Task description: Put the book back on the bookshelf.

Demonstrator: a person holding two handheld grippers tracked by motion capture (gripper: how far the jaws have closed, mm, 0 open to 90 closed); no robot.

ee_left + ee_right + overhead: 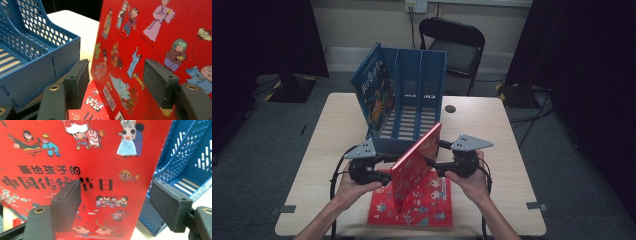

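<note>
A red picture book (pixel 417 160) stands on edge, tilted, over a second red book (pixel 414 212) that lies flat at the table's front. My left gripper (pixel 385 176) meets it from the left and my right gripper (pixel 432 162) from the right. In the left gripper view the book's (pixel 150 37) edge runs between the wide-apart jaws of that gripper (pixel 118 82), and no pad presses on it. In the right gripper view the cover (pixel 87 157) faces the camera; the jaws of that gripper (pixel 117 202) straddle its edge without clamping it.
A blue three-slot file rack (pixel 412 90) lies just behind the books, with a blue book (pixel 372 90) leaning in its left slot. The rack (pixel 32 57) is close to my left jaw, and the same rack (pixel 190 165) is beyond my right jaw. A black chair (pixel 457 45) stands behind the table (pixel 337 130).
</note>
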